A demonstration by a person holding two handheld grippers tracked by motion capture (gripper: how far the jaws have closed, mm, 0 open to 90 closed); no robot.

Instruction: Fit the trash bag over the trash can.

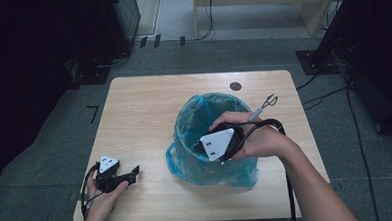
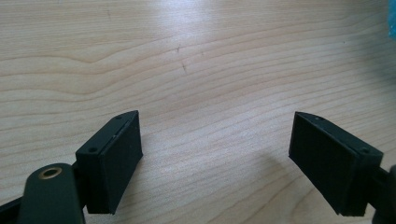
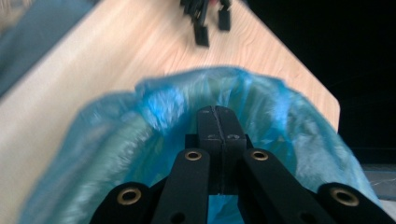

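A bin lined with a blue plastic bag (image 1: 205, 140) stands right of the table's middle. My right gripper (image 3: 217, 116) is shut, jaws pressed together with nothing between them, and hangs over the bag's mouth (image 3: 196, 107); in the high view its white plate (image 1: 217, 143) sits above the bin's near rim. My left gripper (image 1: 134, 172) rests near the table's front left corner, open, and its black pads (image 2: 116, 158) stand wide apart over bare wood.
A metal fork (image 1: 264, 106) lies on the wooden table (image 1: 144, 113) just right of the bin. A dark round cable hole (image 1: 235, 86) sits near the far edge. Cables trail on the floor to the right (image 1: 328, 92).
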